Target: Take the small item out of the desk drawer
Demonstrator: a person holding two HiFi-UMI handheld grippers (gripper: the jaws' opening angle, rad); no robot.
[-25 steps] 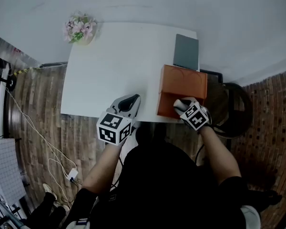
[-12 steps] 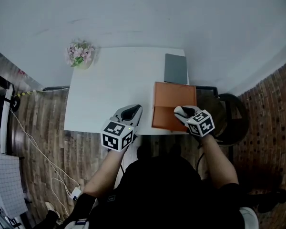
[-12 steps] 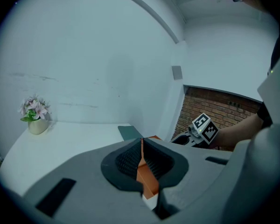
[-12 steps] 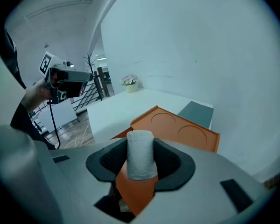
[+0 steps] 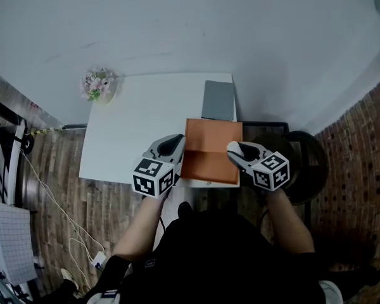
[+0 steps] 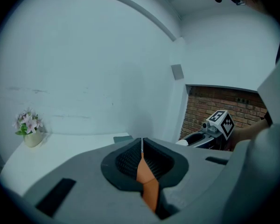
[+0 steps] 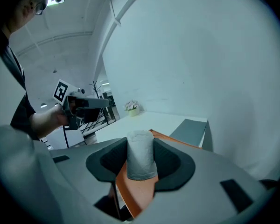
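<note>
An orange drawer box (image 5: 213,133) sits at the right end of the white desk (image 5: 130,132), with its drawer (image 5: 209,170) pulled out toward me. My right gripper (image 5: 238,151) hangs over the drawer's right side, shut on a small white roll (image 7: 141,164) that stands upright between its pads (image 7: 141,148). My left gripper (image 5: 171,147) is at the box's left edge. Its jaws (image 6: 142,164) are shut, and orange shows through the slit below them.
A grey pad (image 5: 218,100) lies on the desk behind the box. A small pot of pink flowers (image 5: 98,85) stands at the desk's far left corner. A black round seat (image 5: 307,160) is right of the desk. Cables run over the wooden floor at the left.
My view has shifted, so the desk sits lower in frame. The drawer now shows pulled out. The right gripper has moved right and up with the white roll; the left gripper has closed in on the box.
</note>
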